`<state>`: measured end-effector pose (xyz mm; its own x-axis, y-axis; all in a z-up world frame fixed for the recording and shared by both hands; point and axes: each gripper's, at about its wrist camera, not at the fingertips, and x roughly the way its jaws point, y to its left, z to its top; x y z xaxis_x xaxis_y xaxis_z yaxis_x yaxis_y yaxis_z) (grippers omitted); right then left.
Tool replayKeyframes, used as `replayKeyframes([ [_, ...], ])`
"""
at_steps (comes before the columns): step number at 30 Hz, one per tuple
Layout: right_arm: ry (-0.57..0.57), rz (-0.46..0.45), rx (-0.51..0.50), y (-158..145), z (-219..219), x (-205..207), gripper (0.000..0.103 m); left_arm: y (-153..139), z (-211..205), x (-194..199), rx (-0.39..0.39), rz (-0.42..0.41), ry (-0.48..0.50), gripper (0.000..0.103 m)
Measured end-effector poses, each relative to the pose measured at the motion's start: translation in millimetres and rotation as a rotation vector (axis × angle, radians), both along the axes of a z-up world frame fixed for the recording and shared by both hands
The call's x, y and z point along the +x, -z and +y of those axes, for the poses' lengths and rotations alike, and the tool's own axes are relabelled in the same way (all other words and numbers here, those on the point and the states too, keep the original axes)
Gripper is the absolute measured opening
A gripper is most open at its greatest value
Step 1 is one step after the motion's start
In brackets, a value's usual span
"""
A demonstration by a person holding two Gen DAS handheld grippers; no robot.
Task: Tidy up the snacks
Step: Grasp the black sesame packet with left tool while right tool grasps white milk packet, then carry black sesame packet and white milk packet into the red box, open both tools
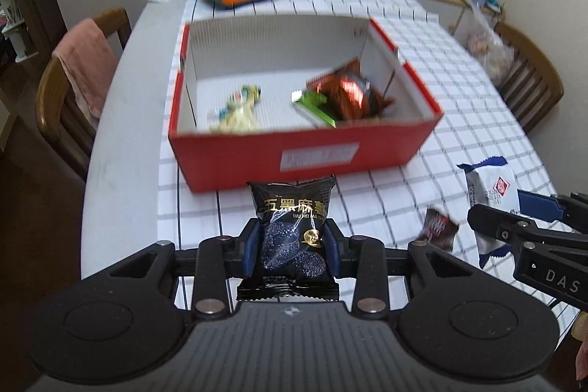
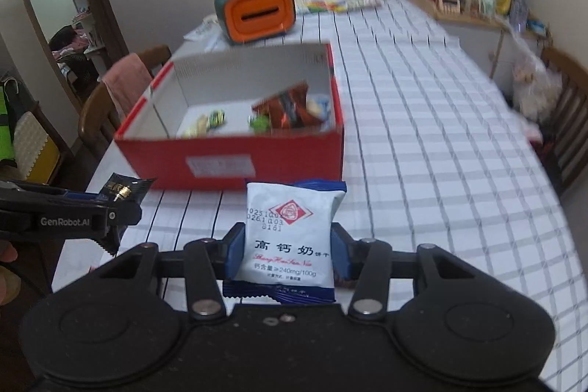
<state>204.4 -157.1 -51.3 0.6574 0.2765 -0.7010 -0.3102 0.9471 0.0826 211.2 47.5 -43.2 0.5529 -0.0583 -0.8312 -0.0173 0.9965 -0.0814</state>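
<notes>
Both grippers loaded, red box at twelve o'clock.
We find the left gripper pinching a black sesame-snack packet; the right gripper clamps a white-and-blue biscuit packet.

A glossy black foil snack packet and a smooth white plastic biscuit packet; beyond them, a matt red cardboard box on a checked cloth-covered desk.

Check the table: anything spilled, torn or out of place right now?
Nothing spilled or torn. One small dark packet lies loose on the cloth, outside the red box. Left gripper holds a black packet; right gripper holds a white packet.
</notes>
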Motion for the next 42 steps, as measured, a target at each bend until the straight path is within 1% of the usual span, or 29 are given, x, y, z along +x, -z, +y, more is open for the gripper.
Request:
replayKeyframes([
  [4, -0.026, -0.056, -0.015, -18.5, 6.1, 16.5, 0.047, -17.3, 2.4, 12.0, 0.006, -0.044, -0.009, 0.036],
  [7, -0.043, -0.079, -0.012, -28.7, 9.8, 31.4, 0.047, -26.8, 4.2, 23.0, 0.008, -0.068, -0.011, 0.036],
  [10, -0.061, -0.076, -0.002, -35.1, 15.2, 48.2, 0.047, -31.8, 7.5, 35.1, -0.006, -0.071, -0.015, 0.036],
  [15, -0.089, -0.053, 0.008, -39.4, 26.1, 76.0, 0.047, -35.6, 11.0, 55.3, 0.018, -0.077, -0.029, 0.036],
  [19, -0.117, -0.042, -0.005, -39.2, 37.9, 98.7, 0.047, -33.6, 15.5, 75.1, 0.047, -0.075, -0.045, 0.036],
  [25, -0.192, 0.017, -0.002, -26.2, 58.3, 136.6, 0.047, -20.9, 29.4, 107.9, 0.08, -0.045, -0.081, 0.036],
  [31, -0.234, 0.04, -0.04, -4.6, 79.1, 164.9, 0.047, -3.1, 39.8, 139.4, 0.12, -0.013, -0.083, 0.036],
  [36, -0.291, 0.112, -0.07, 18.1, 94.1, 187.9, 0.047, 13.3, 41.8, 157.6, 0.13, 0.034, -0.072, 0.036],
  [39, -0.328, 0.129, -0.107, 30.9, 102.2, 194.3, 0.047, 21.1, 40.2, 164.1, 0.153, 0.049, -0.062, 0.036],
  [42, -0.341, 0.139, -0.168, 44.1, 110.9, 198.3, 0.047, 28.5, 39.5, 172.0, 0.159, 0.072, -0.057, 0.036],
])
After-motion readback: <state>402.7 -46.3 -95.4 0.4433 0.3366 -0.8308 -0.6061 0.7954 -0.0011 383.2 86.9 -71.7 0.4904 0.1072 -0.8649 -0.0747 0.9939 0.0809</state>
